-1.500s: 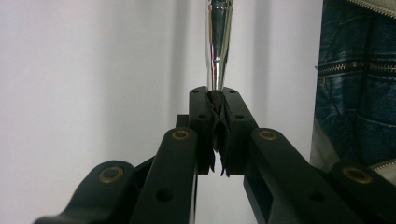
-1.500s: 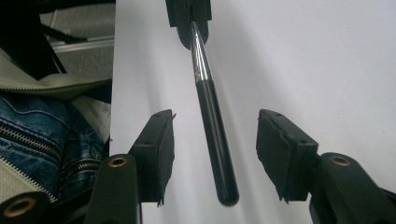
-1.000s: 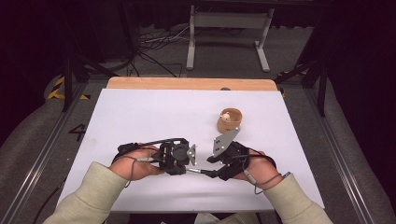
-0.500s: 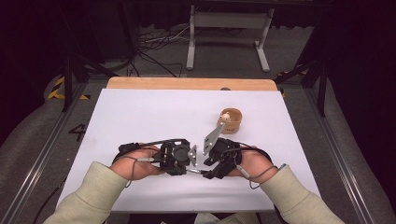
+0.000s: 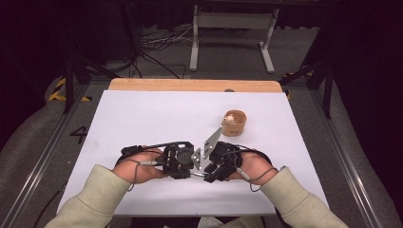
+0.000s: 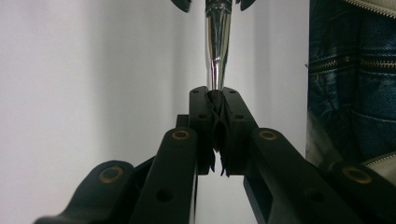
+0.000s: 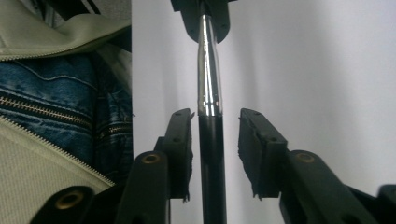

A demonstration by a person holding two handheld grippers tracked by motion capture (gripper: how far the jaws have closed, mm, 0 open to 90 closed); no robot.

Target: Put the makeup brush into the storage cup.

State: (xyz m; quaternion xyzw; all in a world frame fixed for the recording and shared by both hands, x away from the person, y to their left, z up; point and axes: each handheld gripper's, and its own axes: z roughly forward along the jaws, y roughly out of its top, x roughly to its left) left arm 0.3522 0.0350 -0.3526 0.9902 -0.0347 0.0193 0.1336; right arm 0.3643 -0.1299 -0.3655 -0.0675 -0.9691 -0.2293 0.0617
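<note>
A slim pen-like rod (image 7: 208,84), chrome along the middle with a black section at one end, lies level between the two claws at about 6 o'clock on the counter (image 5: 142,118), close to the person's edge. The left claw (image 6: 218,100) is clamped tight on the rod's tapered chrome tip, evidently to anchor it while the other end is worked. The right claw (image 7: 215,122) stands narrow around the black section; its jaws have just been closing, yet a gap shows on each side and the pads do not press. Judged from this, the right claw is about to grip that black end, perhaps to pull or twist it off.

In the high view the two claws face each other tip to tip, left claw (image 5: 183,161) and right claw (image 5: 216,164), both hands low on the surface.

At 1 o'clock from them stands a small round wooden cup (image 5: 234,122), apart from both claws, with something pale inside.

The counter is plain white with a wooden strip (image 5: 190,85) at its far edge. Beyond lie grey floor, loose cables (image 5: 157,47) and a metal stand (image 5: 233,28) at 12 o'clock; the surroundings are dark.
</note>
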